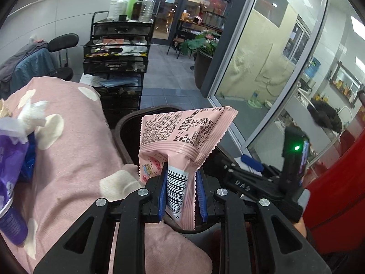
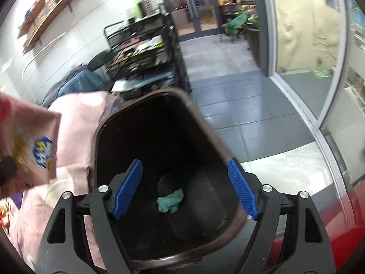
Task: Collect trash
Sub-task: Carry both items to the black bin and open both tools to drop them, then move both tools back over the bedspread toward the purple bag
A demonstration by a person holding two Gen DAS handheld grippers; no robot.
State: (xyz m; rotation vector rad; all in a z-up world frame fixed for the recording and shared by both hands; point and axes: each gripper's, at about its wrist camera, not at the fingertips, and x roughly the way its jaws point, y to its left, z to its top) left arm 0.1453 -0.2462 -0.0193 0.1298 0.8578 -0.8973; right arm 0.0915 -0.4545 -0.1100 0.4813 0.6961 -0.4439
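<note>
My left gripper (image 1: 181, 178) is shut on a pink snack wrapper (image 1: 182, 134) with a barcode, holding it up in front of the dark brown trash bin (image 1: 127, 123). That wrapper also shows at the left edge of the right wrist view as a blurred pink wrapper (image 2: 29, 146). My right gripper (image 2: 184, 178) hangs open over the mouth of the trash bin (image 2: 109, 118), nothing between its blue pads (image 2: 241, 187). A crumpled green scrap (image 2: 170, 202) lies on the bin's floor. More trash lies on the pink blanket: a white tissue (image 1: 32, 114) and a purple packet (image 1: 11, 157).
The bin stands beside a bed with a pink spotted blanket (image 1: 75, 141). Behind it a black mesh cart (image 1: 118, 52) carries bottles and clutter. Blue-grey floor tiles (image 2: 239, 105) and a glass partition (image 1: 269, 73) lie to the right; something red (image 1: 337, 182) is at the lower right.
</note>
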